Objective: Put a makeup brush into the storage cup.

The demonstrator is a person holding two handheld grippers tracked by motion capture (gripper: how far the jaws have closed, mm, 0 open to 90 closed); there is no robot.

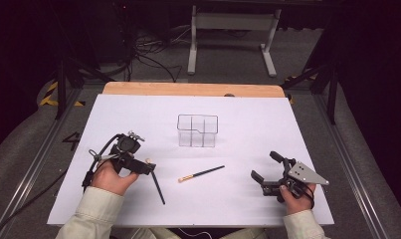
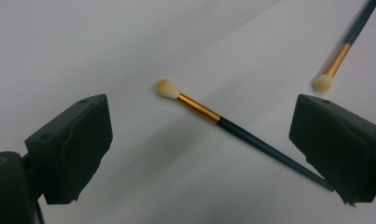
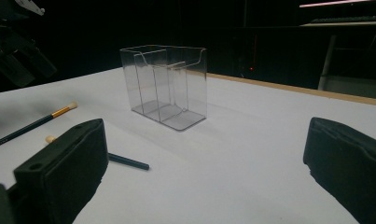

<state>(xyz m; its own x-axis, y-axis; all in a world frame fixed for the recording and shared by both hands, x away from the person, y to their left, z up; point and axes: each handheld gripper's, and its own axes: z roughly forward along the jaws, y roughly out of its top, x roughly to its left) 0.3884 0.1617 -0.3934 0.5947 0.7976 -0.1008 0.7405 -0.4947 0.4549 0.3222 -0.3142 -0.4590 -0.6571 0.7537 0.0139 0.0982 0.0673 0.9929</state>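
White paper covers the worktop (image 1: 138,107), with a clear organiser (image 1: 197,131) standing at its far middle and two brushes lying nearer: one (image 1: 201,174) at the centre, the other (image 1: 156,182) just by the left tongs (image 1: 147,168). Both tongs are wide open and hold nothing; the left tongs hang over their brush (image 2: 232,128), the right tongs (image 1: 265,172) wait apart at the near right. I judge this the reach before a pick-up: next, lower the left tongs astride the handle and close.

L tongs (image 1: 149,168) by brush (image 1: 157,186); 2nd brush (image 1: 201,174) mid-table; clear organizer (image 1: 197,131) behind; R tongs (image 1: 265,172) open.
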